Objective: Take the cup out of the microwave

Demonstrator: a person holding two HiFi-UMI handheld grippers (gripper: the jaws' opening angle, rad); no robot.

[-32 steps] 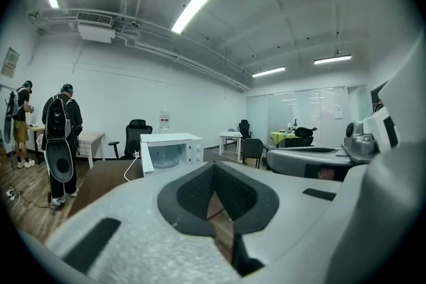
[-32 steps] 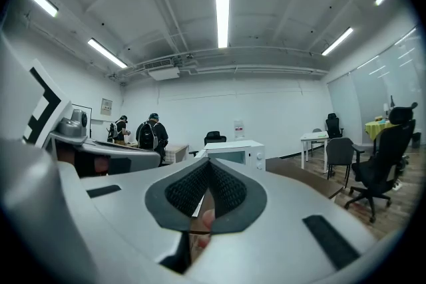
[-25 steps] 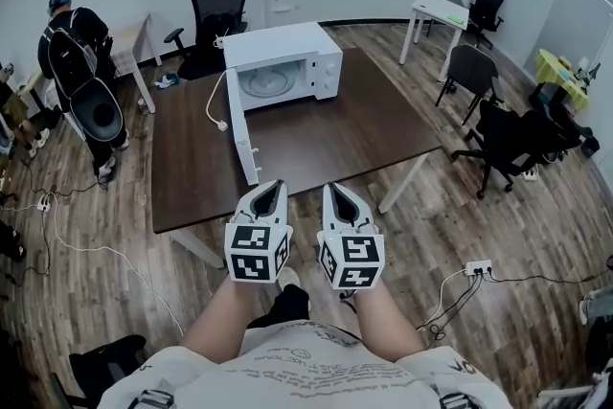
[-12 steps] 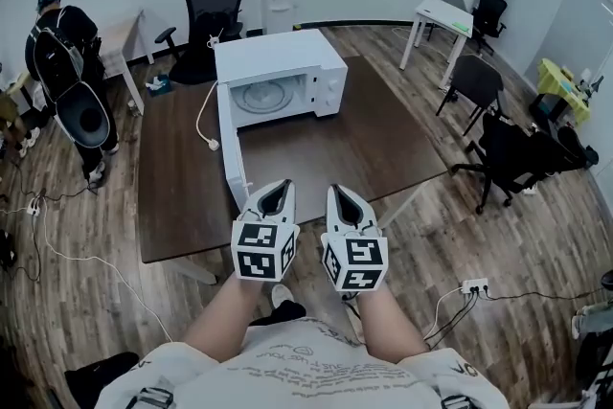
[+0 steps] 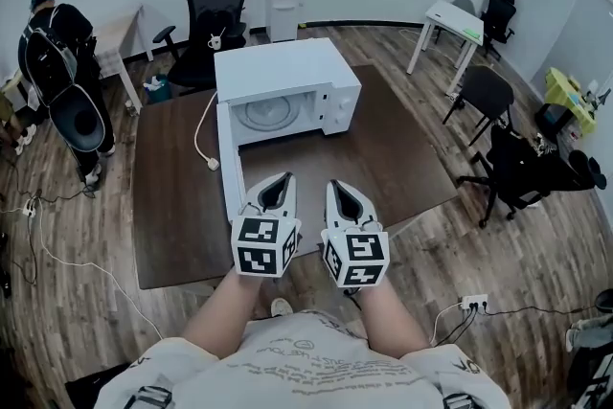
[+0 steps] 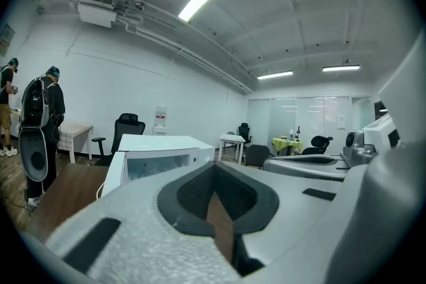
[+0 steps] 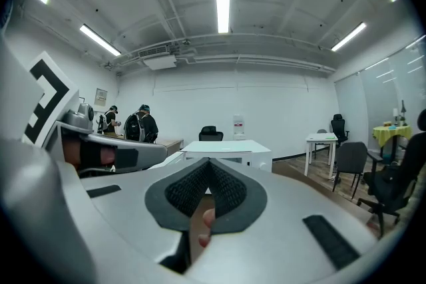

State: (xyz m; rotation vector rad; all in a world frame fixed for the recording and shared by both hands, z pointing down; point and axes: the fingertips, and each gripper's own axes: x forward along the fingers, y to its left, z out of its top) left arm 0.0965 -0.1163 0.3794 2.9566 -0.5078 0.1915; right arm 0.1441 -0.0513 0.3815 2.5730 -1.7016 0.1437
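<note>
Microwave (image 5: 287, 81) is sitting on the counter (image 5: 402, 158) at upper centre, its door (image 5: 228, 158) standing open; a cup inside is too small to make out. Left gripper (image 5: 280, 179) and right gripper (image 5: 335, 187) are hovering below it, jaws together, holding nothing.

You stepped closer to table (image 5: 172, 215): left gripper (image 5: 279, 179) and right gripper (image 5: 336, 186) now farther over its near edge, microwave (image 5: 287, 77) nearer and more centred ahead
</note>
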